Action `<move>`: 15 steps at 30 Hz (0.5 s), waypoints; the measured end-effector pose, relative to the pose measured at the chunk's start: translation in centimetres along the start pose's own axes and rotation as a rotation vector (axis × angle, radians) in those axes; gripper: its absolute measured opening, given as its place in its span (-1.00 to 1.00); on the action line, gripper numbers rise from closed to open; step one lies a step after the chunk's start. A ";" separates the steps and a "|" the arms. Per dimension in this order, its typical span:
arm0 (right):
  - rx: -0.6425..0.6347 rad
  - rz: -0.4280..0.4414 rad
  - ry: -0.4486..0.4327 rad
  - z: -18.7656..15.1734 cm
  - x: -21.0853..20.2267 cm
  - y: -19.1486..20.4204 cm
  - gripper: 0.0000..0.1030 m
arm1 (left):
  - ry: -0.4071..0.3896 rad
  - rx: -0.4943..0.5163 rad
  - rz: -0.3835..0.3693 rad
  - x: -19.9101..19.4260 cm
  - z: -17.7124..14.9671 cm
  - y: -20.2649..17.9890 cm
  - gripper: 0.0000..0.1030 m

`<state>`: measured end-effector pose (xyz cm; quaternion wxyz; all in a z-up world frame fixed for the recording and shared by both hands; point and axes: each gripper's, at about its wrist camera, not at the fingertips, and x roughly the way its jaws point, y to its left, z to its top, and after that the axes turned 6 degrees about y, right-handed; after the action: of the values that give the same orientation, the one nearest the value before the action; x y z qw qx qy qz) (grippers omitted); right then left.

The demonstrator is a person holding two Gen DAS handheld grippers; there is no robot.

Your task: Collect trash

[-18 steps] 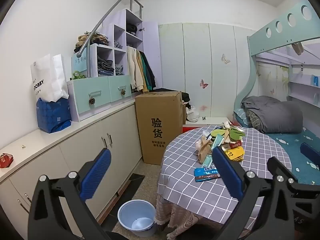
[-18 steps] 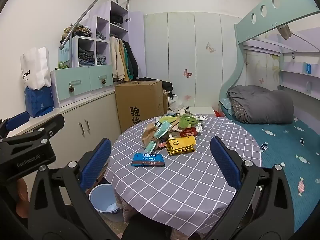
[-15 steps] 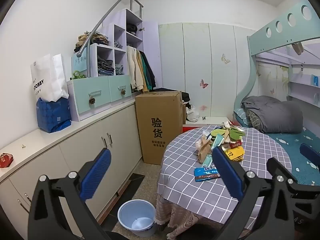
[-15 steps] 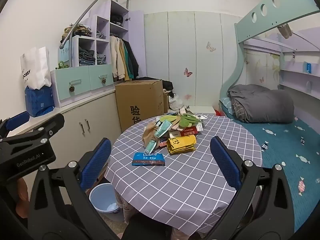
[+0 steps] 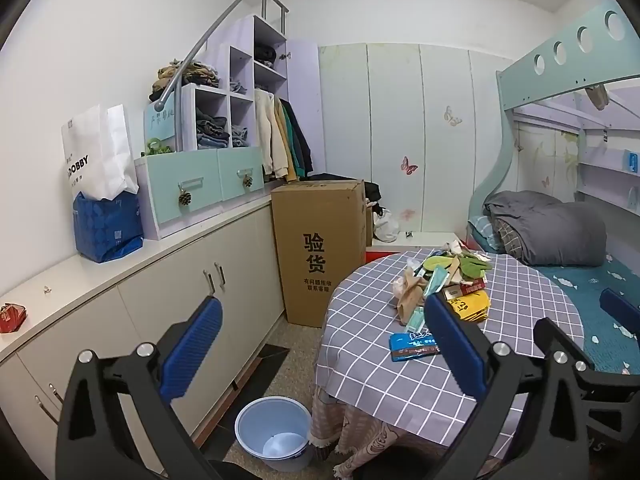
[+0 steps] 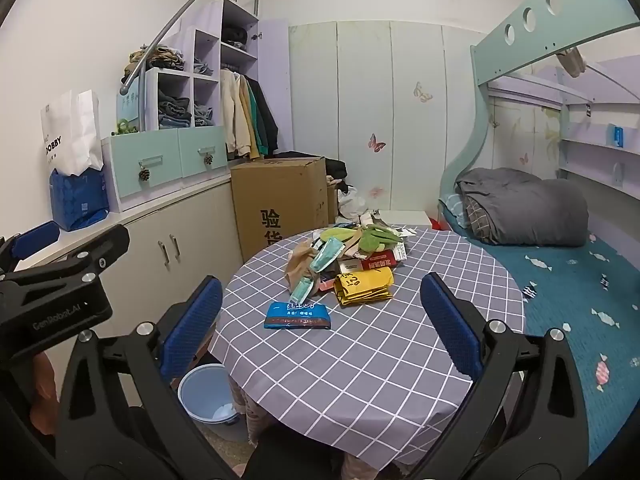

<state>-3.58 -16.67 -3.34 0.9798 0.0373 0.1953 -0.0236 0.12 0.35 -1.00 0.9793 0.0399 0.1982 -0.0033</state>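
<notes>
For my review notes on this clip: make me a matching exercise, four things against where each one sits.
Things:
1. blue wrapper
2. blue bucket
3. white paper bag
4. grey duvet

Places:
A. on the bed
B. on the floor beside the table
C. on the checked tablecloth, nearest the camera
D. on the cabinet top by the left wall

Pairs: 1-C, 2-B, 3-D, 4-A

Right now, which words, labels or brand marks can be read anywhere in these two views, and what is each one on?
"验货": printed on the cardboard box; the two small lines beneath it are too small to read.
"DOBBY", cut off at its left: on the white paper bag.
"GenRobot.AI": on the left gripper's black body.
Blue packet on the table: white characters, too blurred to read.
Yellow packet and red box: print illegible.
</notes>
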 end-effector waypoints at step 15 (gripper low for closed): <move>-0.001 0.005 0.012 -0.1 0.5 0.4 0.88 | 0.008 -0.001 -0.001 0.6 -0.3 0.3 0.92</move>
<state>-3.17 -16.23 -3.59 0.9786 0.0377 0.2012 -0.0207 0.54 0.69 -1.48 0.9786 0.0395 0.2021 -0.0035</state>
